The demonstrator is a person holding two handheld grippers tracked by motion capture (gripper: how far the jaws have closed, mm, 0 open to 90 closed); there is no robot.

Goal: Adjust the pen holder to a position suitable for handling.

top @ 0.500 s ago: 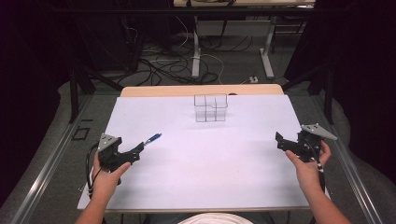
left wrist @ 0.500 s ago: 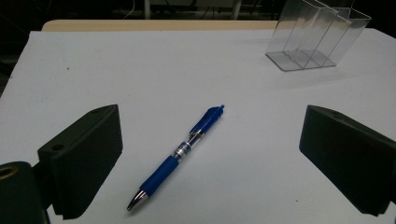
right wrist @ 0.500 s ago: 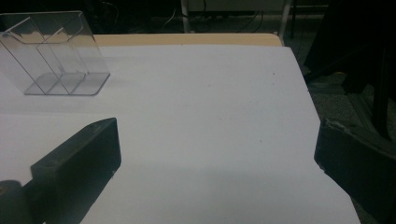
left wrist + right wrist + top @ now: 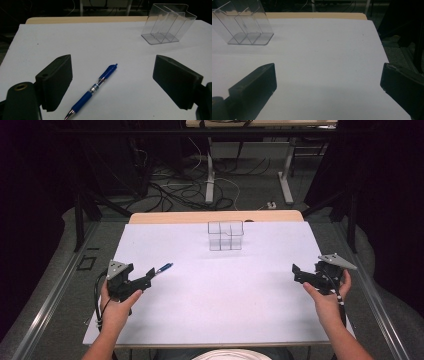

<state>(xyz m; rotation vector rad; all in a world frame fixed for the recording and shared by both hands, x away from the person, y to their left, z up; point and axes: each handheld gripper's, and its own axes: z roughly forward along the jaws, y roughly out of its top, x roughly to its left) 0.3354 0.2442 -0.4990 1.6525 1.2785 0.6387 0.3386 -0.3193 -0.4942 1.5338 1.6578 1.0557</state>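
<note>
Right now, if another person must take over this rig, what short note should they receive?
Left gripper: open, low over the table, blue pen lying between its jaws, not gripped.
Right gripper: open, holds nothing, near the table's right edge.
Clear organizer: upright at the far middle of the white table, no pen in it.
Done: nothing placed yet.
Left: probably close on the pen and bring it to the organizer.

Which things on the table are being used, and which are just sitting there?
Being used:
- blue pen, lying flat between the open jaws of the left gripper, not touched
- left gripper, reaching for the pen

Just sitting there:
- clear plastic holder, standing empty at the far side of the white table
- right gripper, open, nothing in it
</note>
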